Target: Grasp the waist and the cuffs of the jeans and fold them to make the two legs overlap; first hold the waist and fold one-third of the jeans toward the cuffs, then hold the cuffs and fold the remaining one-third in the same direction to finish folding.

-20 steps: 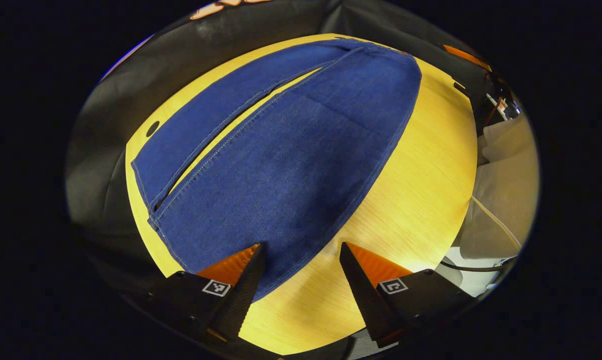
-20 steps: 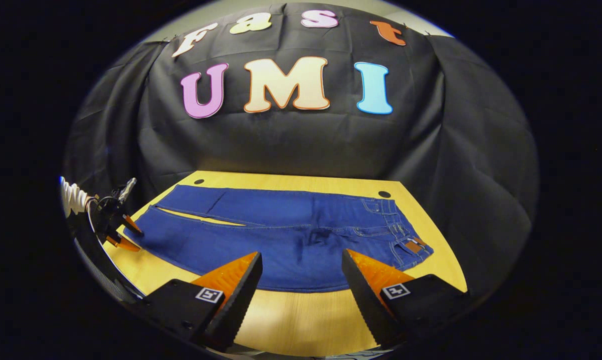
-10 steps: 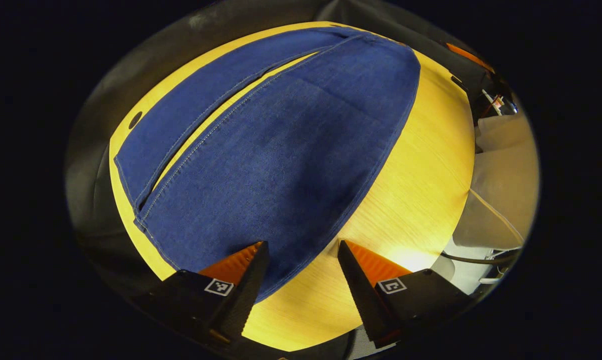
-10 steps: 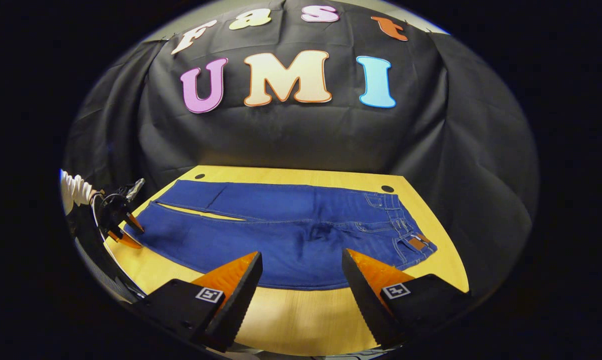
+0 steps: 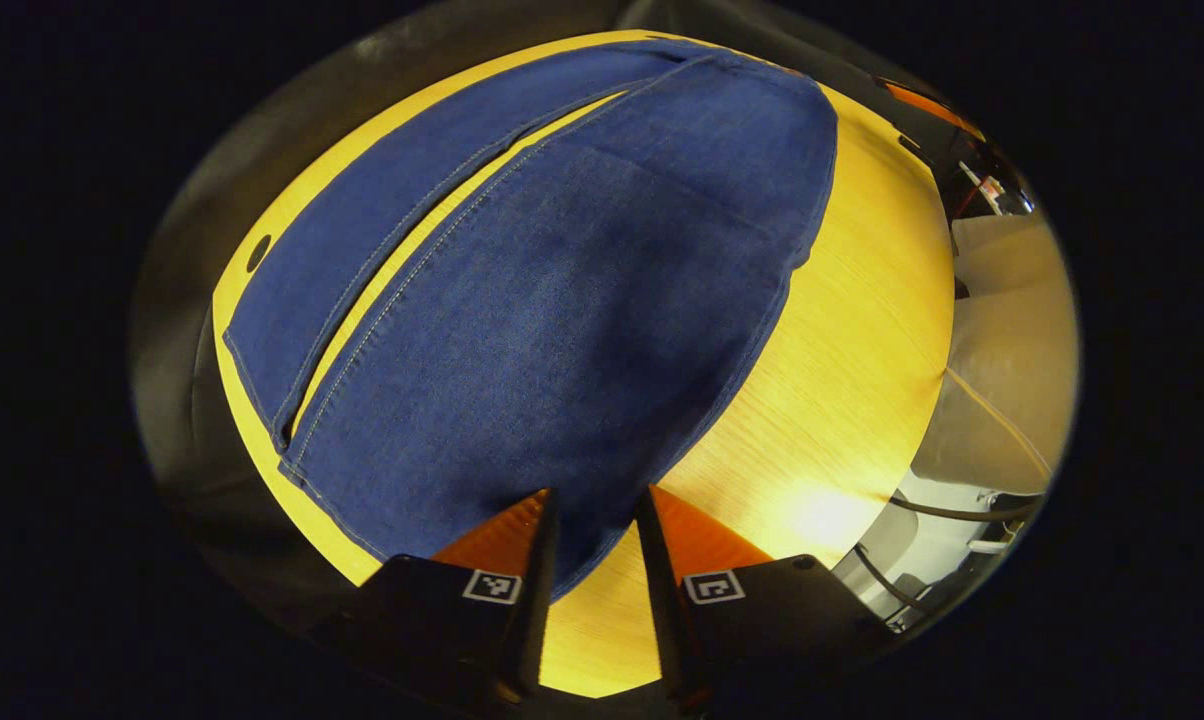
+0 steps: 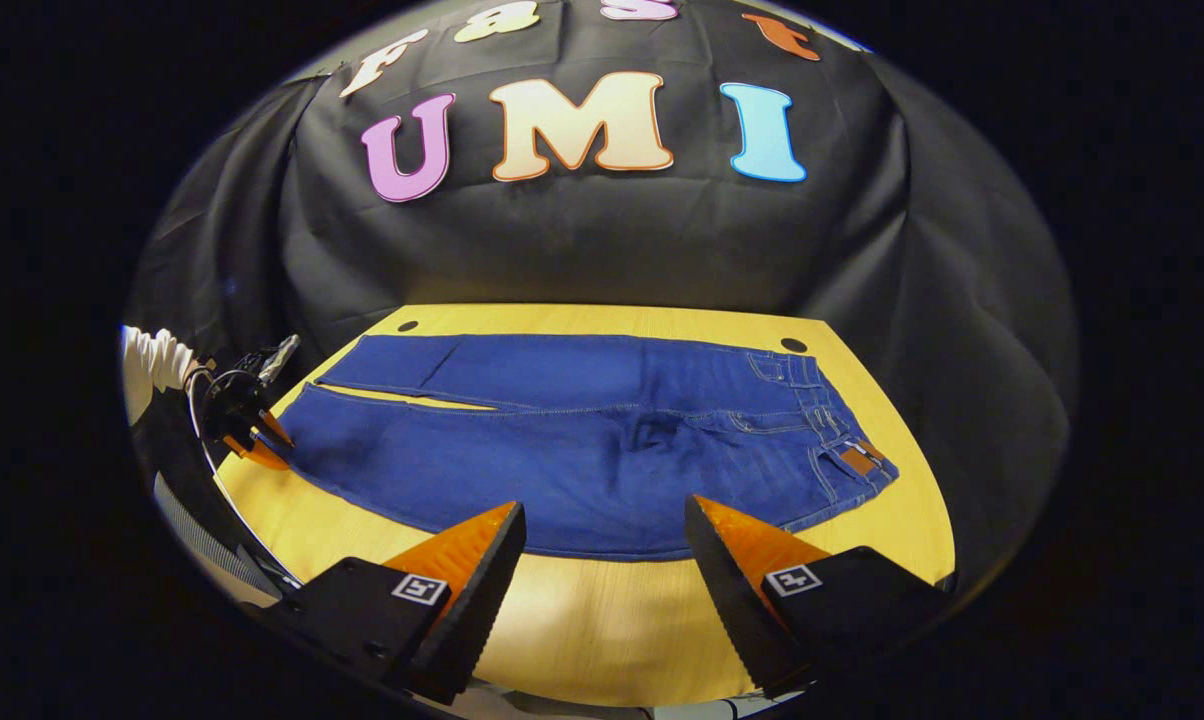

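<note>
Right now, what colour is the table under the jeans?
Yellow wood grain table, clearest in the left gripper view.

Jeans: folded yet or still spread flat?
Spread flat. In the right gripper view the jeans lie full length on the table, both legs side by side, a strip of table showing between them, waist unfolded.

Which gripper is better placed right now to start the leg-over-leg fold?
Left. The left gripper straddles the near leg's cuff edge of the jeans, fingers narrowed around the denim. The right gripper hangs open over bare table, short of the waist.
</note>
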{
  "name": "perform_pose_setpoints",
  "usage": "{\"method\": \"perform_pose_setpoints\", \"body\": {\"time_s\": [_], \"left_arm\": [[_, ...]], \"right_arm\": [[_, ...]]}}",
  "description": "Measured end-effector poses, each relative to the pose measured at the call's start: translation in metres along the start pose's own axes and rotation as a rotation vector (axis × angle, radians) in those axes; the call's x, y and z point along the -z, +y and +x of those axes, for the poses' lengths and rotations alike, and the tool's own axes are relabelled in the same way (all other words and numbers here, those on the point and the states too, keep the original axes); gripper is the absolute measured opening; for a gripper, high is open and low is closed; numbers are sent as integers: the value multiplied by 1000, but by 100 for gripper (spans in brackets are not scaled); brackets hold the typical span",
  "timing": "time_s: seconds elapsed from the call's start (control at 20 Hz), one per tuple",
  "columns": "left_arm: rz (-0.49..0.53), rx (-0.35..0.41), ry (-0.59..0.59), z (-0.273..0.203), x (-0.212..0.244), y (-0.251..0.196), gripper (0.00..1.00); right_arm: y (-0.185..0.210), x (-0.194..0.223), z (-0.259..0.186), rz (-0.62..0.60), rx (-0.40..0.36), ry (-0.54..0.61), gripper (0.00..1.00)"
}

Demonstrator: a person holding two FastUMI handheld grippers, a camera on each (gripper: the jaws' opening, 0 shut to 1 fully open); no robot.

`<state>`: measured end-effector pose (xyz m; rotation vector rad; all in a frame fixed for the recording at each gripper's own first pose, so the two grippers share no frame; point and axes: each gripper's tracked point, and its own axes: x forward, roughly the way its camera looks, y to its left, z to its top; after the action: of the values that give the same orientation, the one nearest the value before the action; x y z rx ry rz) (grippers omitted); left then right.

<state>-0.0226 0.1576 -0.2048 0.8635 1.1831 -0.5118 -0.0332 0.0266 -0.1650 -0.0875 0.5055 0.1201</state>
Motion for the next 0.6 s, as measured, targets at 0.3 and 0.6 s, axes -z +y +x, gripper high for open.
{"method": "perform_pose_setpoints", "body": {"time_s": [0.3,0.6], "left_arm": [[18,-1,77,1,-2,6,5],[-34,-43,147,0,-2,6,0]], "right_arm": [[-28,15,18,-111,-47,91,99],[-89,33,46,-269,-90,188,99]]}}
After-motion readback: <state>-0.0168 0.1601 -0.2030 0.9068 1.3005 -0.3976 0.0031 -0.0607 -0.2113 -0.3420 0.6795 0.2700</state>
